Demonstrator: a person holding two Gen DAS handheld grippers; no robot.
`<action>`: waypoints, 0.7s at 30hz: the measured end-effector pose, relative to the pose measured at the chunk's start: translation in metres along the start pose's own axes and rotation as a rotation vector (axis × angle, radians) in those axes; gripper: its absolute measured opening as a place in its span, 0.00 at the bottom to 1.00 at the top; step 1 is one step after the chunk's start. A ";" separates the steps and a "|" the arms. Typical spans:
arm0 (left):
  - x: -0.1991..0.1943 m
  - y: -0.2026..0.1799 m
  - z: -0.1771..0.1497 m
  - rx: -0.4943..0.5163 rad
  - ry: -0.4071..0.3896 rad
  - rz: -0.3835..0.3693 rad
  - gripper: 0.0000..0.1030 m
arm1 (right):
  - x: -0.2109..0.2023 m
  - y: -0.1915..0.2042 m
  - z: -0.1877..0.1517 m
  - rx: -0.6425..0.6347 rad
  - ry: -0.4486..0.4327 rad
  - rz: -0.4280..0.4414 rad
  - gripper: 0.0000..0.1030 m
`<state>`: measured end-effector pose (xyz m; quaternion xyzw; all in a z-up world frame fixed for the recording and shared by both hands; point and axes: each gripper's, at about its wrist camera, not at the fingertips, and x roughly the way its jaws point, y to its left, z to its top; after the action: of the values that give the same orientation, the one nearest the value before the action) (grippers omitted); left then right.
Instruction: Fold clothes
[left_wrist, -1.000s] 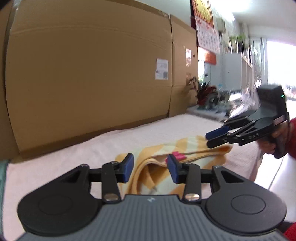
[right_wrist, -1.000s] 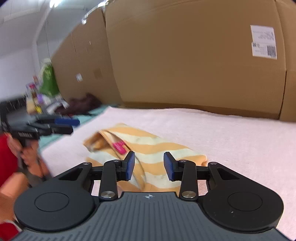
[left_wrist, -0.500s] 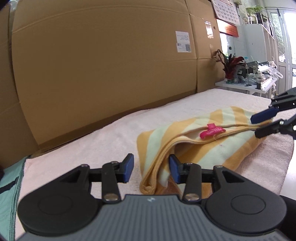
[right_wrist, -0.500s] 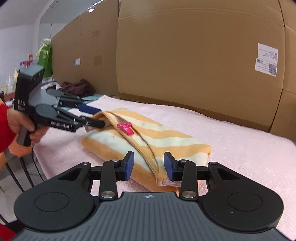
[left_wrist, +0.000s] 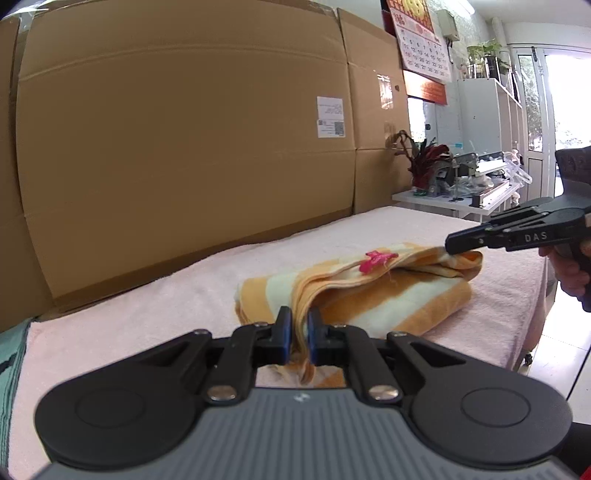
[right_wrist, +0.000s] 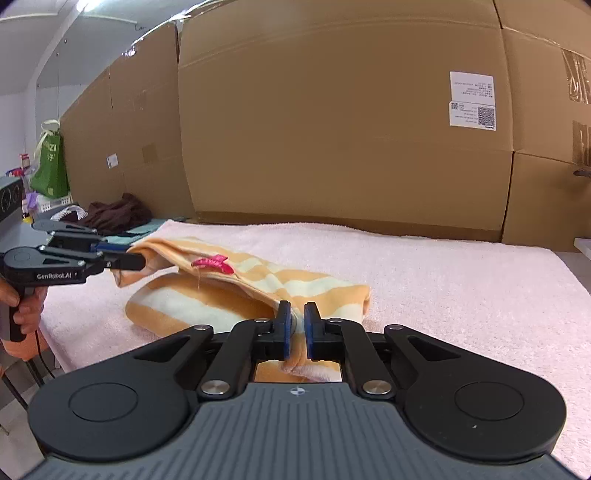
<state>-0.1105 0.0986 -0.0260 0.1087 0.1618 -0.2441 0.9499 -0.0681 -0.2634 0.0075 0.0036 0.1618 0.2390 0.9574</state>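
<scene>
Towel (left_wrist: 369, 295) striped orange and cream on pink table cover (right_wrist: 443, 273), left gripper (left_wrist: 300, 338) clamped on one corner, right gripper (right_wrist: 296, 334) clamped on the other.

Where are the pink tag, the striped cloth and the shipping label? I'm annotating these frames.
pink tag (left_wrist: 376, 259): left wrist view, its middle.
striped cloth (right_wrist: 192, 306): right wrist view, lower folded layer.
shipping label (right_wrist: 472, 100): right wrist view, white sticker's centre.
</scene>
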 end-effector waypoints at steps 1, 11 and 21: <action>-0.003 -0.003 -0.003 0.014 0.011 -0.008 0.06 | -0.003 -0.003 -0.001 -0.001 0.001 -0.016 0.00; 0.007 -0.005 -0.021 0.037 0.075 0.040 0.07 | -0.012 0.010 -0.011 -0.064 -0.022 -0.006 0.38; 0.000 -0.007 -0.026 0.048 0.082 0.044 0.08 | 0.004 0.012 -0.017 -0.097 -0.011 -0.085 0.07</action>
<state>-0.1203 0.1001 -0.0507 0.1448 0.1925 -0.2223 0.9447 -0.0758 -0.2521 -0.0084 -0.0485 0.1447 0.2056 0.9667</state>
